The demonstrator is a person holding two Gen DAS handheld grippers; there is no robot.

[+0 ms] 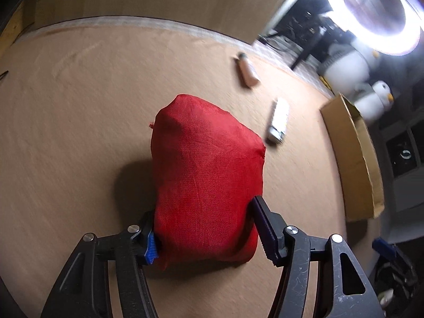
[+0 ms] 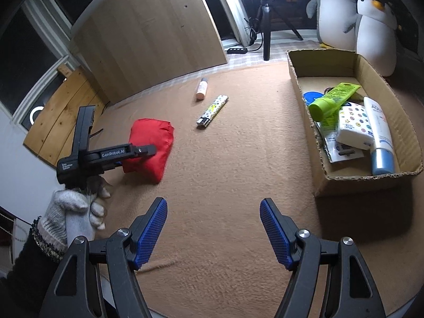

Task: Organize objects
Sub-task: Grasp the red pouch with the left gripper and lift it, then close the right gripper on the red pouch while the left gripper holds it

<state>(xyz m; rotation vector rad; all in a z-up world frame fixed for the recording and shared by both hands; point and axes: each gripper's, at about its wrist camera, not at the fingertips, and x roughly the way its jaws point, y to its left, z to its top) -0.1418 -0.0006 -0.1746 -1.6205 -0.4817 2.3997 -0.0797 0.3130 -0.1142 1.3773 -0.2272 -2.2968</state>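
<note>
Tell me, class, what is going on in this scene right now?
A person is tidying small things off a tan blanket into a cardboard box. The left gripper has its fingers around the near end of a red fabric pouch that lies on the blanket. The right gripper hovers open and empty. A patterned stick and a pink tube still lie loose; the box already holds tubes and packets.

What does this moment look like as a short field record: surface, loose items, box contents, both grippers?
surface: tan blanket
loose items: red pouch, pink tube, patterned stick
box: cardboard box holding green tube, white-blue tube, tissue pack
left gripper: jaws around red pouch, grip unclear
right gripper: open, empty
</note>
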